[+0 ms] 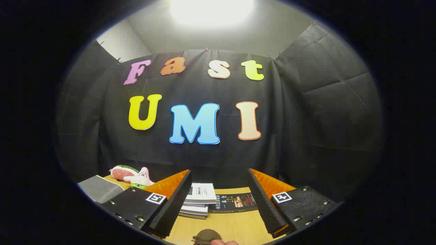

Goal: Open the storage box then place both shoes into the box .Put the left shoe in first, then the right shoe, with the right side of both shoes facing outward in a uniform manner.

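Gripper (218, 200): 1, jaws spread wide, nothing between.
Table (235, 224): wood, under jaws.
Books (199, 200): 1 stack betw. fingers, 1 dark book (235, 203) beside.
Plush toys (131, 175): 2, beyond left finger.
Shoes/box: can't tell.

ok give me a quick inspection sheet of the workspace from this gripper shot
surface: light wooden table, bare between the jaws
job's things: storage box and shoes, nothing seen; a brown rounded thing lies low between the jaws, too cut off to identify
clutter: stack of books just ahead of the jaws, a dark flat book beside it, a plush toy and a grey flat item beyond one finger
grippers: gripper held level above the table, jaws wide apart, holding nothing
cables: nothing seen
surroundings: black cloth wall behind the table, bright lamp overhead
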A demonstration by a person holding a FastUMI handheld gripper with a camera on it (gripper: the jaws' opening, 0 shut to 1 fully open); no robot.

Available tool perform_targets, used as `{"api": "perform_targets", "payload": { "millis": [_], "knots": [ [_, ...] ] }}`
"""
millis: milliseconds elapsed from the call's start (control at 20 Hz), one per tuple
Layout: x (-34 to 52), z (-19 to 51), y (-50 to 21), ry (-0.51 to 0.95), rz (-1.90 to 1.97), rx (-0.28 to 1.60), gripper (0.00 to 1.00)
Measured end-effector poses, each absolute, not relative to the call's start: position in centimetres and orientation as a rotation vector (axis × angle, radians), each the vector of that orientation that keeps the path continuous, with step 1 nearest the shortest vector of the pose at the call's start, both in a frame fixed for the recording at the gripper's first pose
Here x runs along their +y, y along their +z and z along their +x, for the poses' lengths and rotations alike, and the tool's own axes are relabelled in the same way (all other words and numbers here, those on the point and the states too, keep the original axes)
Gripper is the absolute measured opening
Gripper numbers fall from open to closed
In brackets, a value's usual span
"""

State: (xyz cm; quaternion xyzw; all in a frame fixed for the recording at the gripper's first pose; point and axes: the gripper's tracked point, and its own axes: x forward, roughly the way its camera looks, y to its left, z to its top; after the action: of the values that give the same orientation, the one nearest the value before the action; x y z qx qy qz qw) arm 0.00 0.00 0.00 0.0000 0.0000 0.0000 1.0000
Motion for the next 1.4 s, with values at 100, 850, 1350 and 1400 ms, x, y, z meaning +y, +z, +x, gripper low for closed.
{"api": "perform_targets", "payload": {
  "millis": [100,850,1350,1400],
  "knots": [
    [1.0,-0.4,0.2,0.007,0.022,0.008,0.98],
    [2.5,1.9,-2.4,0.063,0.047,0.084,0.98],
    [10.1,4.0,-8.8,0.272,0.147,0.283,0.98],
    [11.1,4.0,-9.4,0.303,0.158,0.306,0.98]
  ]
}}
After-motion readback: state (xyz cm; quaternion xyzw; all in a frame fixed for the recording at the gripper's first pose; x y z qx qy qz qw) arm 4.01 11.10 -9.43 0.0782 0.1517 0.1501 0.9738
